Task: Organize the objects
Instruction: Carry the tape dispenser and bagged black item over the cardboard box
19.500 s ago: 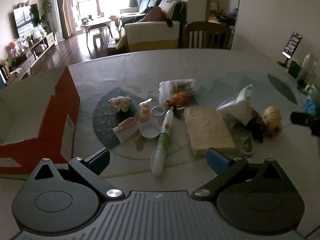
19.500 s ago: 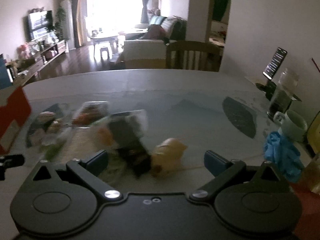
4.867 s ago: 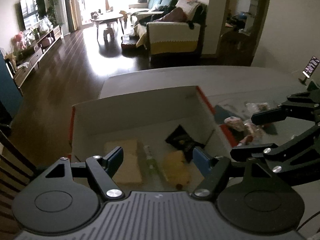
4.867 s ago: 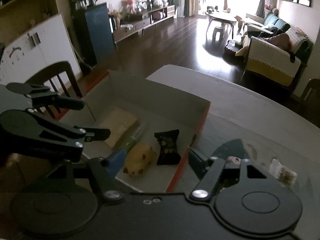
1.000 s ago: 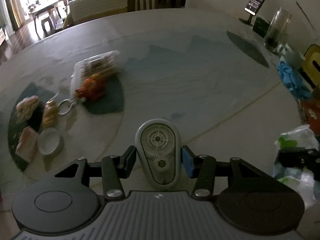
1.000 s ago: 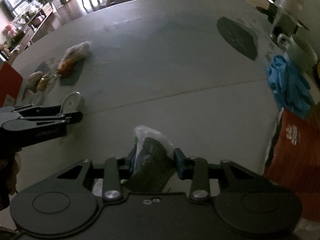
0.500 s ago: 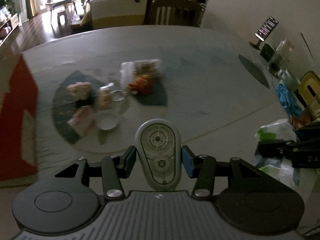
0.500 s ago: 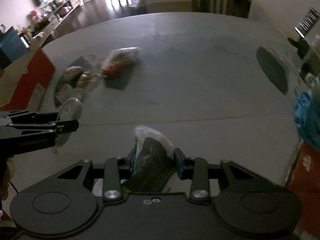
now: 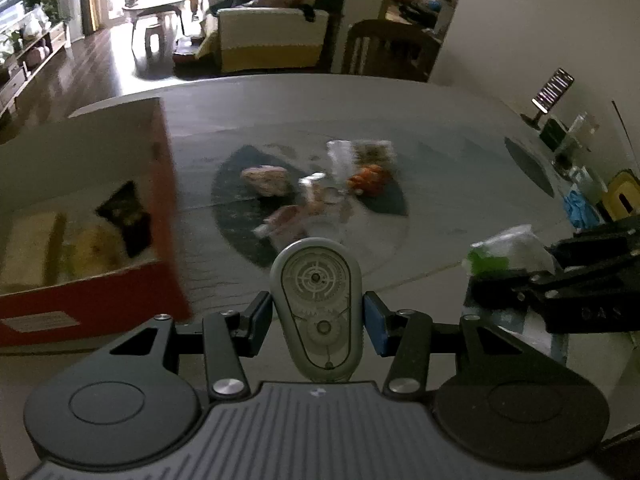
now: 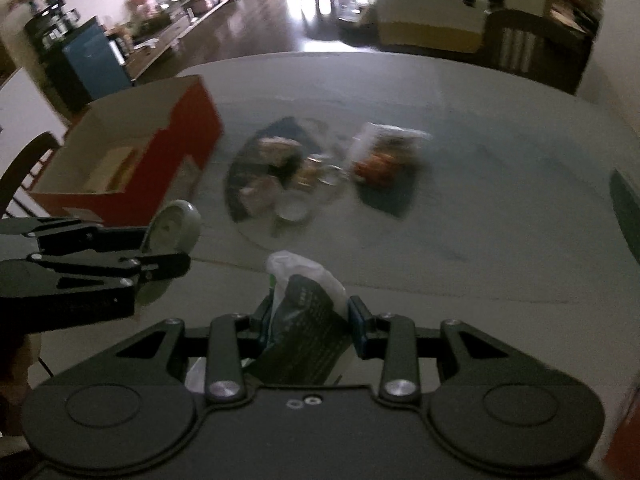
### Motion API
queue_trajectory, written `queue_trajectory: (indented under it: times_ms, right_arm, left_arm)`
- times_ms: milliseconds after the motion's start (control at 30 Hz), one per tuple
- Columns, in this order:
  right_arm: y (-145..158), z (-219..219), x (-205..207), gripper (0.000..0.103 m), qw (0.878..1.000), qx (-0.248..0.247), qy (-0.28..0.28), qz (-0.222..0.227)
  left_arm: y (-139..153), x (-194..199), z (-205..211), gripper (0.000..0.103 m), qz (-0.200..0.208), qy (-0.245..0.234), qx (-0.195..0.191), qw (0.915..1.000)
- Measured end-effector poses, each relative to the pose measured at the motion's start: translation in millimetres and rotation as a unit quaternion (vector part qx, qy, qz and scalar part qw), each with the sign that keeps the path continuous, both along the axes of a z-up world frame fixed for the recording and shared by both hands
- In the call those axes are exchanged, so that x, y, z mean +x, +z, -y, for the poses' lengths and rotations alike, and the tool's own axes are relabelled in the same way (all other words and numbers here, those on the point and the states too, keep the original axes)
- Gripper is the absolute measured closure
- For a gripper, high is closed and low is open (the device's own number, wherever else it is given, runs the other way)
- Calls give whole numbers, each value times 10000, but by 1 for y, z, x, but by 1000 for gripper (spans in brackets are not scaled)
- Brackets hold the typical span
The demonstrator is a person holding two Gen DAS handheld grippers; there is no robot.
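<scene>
Black pouch (image 9: 127,216) inside red box (image 9: 100,304): left wrist view only

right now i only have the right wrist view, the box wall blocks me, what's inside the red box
Observer: The left wrist view looks into the red box: a black packet, a yellowish item and a tan slab.
Operator: is the left tool gripping that grey thing squarely
Observer: Yes, the left tool pinches the grey dispenser on both sides of its lower half.
Operator: anything off to my right
Observer: Something crumpled and blue lies near the table's right edge.
</scene>
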State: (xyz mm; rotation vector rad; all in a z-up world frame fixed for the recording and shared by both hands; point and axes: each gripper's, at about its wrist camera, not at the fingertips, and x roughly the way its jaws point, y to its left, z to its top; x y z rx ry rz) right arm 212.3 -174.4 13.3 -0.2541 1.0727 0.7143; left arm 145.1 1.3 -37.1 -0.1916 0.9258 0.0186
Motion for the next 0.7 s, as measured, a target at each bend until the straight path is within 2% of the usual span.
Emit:
queue_trajectory:
  times_ms: [333, 700]
  right_arm:
    - [22, -86, -13, 66, 9978, 116, 569, 305]
    - [35, -185, -20, 66, 9912, 117, 1129, 683]
  left_arm:
    - [23, -26, -68, 55, 152, 136, 143, 9997]
    - [33, -31, -145, 55, 204, 399, 334, 9984]
